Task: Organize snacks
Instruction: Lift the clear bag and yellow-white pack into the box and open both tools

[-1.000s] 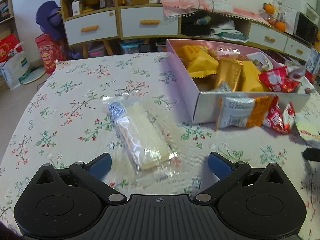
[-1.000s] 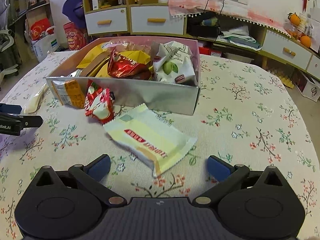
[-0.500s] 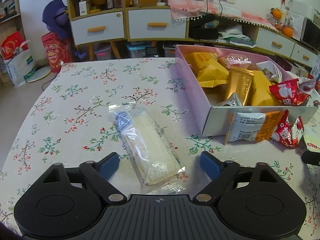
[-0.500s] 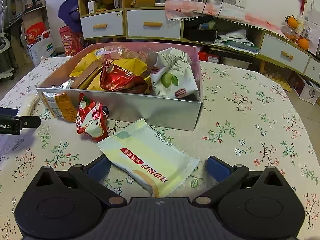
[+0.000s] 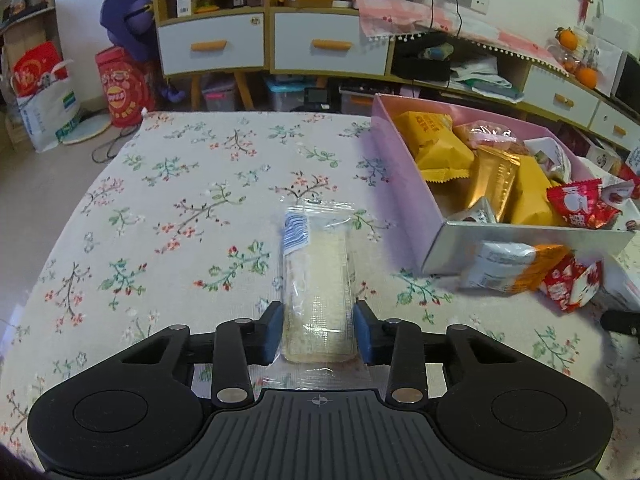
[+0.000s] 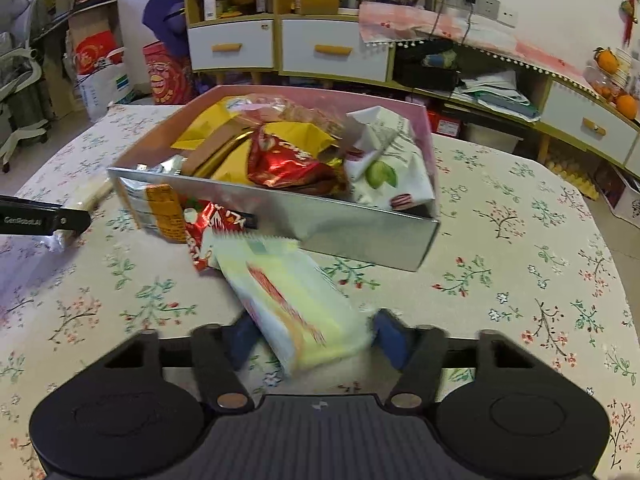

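A pink box (image 5: 404, 168) of snack packs sits on the floral table; it also shows in the right wrist view (image 6: 360, 236). My left gripper (image 5: 318, 334) is shut on the near end of a clear-wrapped pale cracker pack (image 5: 316, 280) that lies flat on the cloth. My right gripper (image 6: 316, 338) has its pads against both sides of a pale yellow-green snack pack (image 6: 292, 300), which lies in front of the box. A red pack (image 6: 208, 232) and an orange-and-white pack (image 6: 160, 212) lean on the box front. The left gripper's tip (image 6: 48, 220) shows at the far left.
The box holds yellow, gold, red and white packs (image 5: 496, 172). Behind the table stand white drawers with orange handles (image 5: 320, 44) and shelves. The table edge (image 5: 100, 160) falls off to the left. Bare cloth lies right of the box (image 6: 520, 220).
Both grippers moved forward over their packs and closed. The left fingers now pinch the cracker pack. The right fingers closed on the yellow-green pack, which has turned and shifted.
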{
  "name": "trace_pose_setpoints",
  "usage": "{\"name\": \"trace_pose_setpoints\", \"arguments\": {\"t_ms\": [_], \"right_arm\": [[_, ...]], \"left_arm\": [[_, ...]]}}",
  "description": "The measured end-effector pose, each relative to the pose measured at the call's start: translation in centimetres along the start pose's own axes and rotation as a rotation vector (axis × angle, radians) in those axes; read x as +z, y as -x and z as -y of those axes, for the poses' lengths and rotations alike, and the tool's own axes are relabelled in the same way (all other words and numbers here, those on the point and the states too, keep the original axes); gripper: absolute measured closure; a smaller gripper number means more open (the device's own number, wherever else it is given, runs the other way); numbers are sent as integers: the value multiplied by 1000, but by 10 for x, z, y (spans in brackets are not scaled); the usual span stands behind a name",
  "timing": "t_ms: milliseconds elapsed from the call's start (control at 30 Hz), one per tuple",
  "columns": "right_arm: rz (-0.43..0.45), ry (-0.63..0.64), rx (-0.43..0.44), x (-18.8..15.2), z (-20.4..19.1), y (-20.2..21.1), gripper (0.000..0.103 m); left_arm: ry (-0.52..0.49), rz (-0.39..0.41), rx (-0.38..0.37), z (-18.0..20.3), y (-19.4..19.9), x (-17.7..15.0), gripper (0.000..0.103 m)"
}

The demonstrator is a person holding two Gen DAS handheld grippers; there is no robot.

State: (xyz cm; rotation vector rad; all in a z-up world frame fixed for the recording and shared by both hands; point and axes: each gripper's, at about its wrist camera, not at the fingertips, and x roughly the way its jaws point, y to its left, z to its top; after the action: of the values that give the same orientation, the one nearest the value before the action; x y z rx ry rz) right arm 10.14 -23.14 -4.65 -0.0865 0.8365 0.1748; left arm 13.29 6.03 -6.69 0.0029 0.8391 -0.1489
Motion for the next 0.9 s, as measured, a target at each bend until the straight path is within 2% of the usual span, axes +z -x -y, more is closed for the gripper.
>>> {"name": "trace_pose_setpoints", "arguments": {"t_ms": [33,67,400,467,567,700,900], "right_arm": [[-4,0,4,1,-2,1,97],[-11,3,-2,2,-3,2,103],[-87,18,-15,-6,-11,19,103],[-86,30,-21,-7,-13,23,78],[-83,31,8,-4,-17,27,56],[-71,20,25,3,-22,26,54],[-82,-40,-9,7,-16,10,53]], "left_arm": [[1,-6,-4,-1,2,-1,69],[2,-15,-8,0,4,-2,69],[-25,-110,-49,6,26,-15,67],[-21,-111,-53,5,28,-17,66],[-7,-123,-68,5,27,-17,58],[-11,-122,-80,9,23,-16,51],[-25,-115,-75,14,20,-14,51]]}}
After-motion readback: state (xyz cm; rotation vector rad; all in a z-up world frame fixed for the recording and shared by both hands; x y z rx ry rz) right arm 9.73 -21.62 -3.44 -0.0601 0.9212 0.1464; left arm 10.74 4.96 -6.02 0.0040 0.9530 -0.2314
